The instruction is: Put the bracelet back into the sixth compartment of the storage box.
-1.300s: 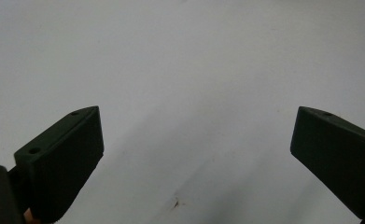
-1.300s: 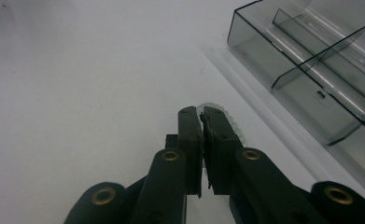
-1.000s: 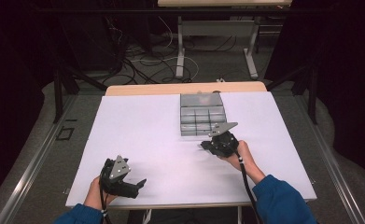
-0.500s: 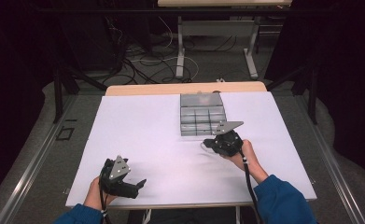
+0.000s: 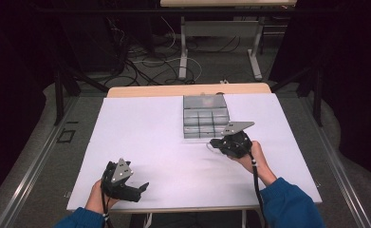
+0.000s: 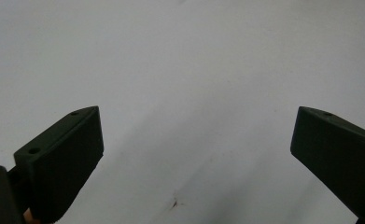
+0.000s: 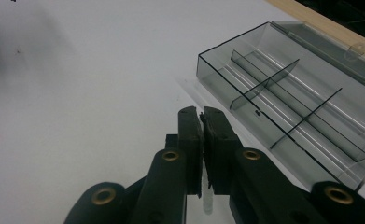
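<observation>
A clear grey compartment box [image 5: 205, 124] with dividers stands open on the white table [image 5: 164, 142], its lid [image 5: 204, 101] lying back. My right gripper [image 5: 215, 142] hovers just in front of the box's near edge, its tips pointing left. In the right gripper view the box [image 7: 287, 102] lies up and to the right of the right gripper [image 7: 200, 113], whose jaws are pressed together on a thin small piece; a pale bit of it shows low in the gap. My left gripper [image 5: 143, 186] rests near the table's front left edge; its jaws stand wide apart over bare table [image 6: 194, 116].
The table's wooden far edge [image 5: 188, 89] runs behind the box. Beyond it are a desk frame [image 5: 221, 42] and loose cables [image 5: 145, 61] on the floor. A metal rail [image 5: 36, 166] runs along the floor on the left.
My right gripper has drifted slightly to the right along the front of the box. The left gripper has stayed where it was.
</observation>
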Tool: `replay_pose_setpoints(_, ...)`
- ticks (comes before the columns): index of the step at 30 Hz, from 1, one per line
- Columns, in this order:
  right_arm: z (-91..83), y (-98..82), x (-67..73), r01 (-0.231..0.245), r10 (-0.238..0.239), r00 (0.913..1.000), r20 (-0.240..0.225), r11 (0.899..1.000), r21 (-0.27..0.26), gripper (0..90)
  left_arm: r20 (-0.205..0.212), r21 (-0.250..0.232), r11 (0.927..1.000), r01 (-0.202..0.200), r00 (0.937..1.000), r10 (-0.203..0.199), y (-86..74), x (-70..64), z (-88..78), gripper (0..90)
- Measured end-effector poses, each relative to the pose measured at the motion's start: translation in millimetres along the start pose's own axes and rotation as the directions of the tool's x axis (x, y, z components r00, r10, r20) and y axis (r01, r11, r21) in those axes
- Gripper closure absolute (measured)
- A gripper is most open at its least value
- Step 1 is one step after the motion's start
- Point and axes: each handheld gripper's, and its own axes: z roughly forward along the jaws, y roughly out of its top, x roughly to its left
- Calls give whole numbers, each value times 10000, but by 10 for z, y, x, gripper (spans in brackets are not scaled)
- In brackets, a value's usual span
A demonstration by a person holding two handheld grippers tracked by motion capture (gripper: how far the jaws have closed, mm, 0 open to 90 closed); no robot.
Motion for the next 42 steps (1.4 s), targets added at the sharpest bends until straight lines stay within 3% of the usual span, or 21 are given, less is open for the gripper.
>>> replay_pose_setpoints(19,-237,9,-114,-33,58,9987,497,9987,-502,866,109,2,10000,-39,9999,39,3,5,4,25)
replay_pose_setpoints(42,-375,8,-257,-104,214,9926,1198,9958,-912,866,52,-3,10000,-72,10000,72,4,-2,10,25)
